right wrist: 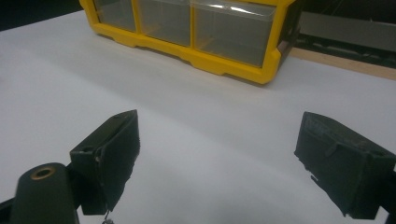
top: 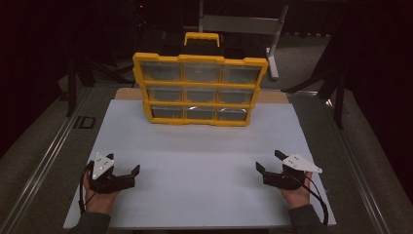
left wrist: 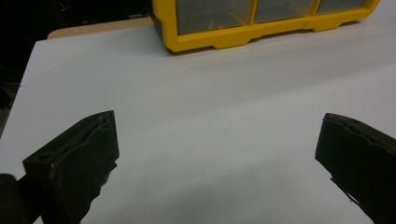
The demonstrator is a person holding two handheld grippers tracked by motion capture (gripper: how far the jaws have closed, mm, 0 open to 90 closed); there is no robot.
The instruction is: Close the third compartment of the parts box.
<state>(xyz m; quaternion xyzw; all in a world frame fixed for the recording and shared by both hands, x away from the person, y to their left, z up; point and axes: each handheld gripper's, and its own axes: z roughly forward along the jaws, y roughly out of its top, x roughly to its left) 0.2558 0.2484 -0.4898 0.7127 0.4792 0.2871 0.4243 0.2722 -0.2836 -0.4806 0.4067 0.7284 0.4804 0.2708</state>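
The yellow organizer (top: 199, 90) stands upright at the far end of the white counter (top: 204, 161), its black-gripped handle (top: 201, 40) on top, well apart from both hands. The left hand-held gripper (top: 127, 175) rests near the counter's front-left edge with its jaws spread wide and nothing between them; the right hand-held gripper (top: 270, 162) sits at the front right, likewise spread and holding nothing.

The risk I see is in the organizer's stance. It is tall, narrow at the base and seems to lean back slightly, so a one-sided push on a drawer could tip or slide it across the smooth surface. A jaw catching the frame instead of a drawer front would do the same.

Its face is a three-by-three grid of clear drawers (right wrist: 236, 30) in a yellow frame; the room is dim, and I cannot make out what the drawers hold.
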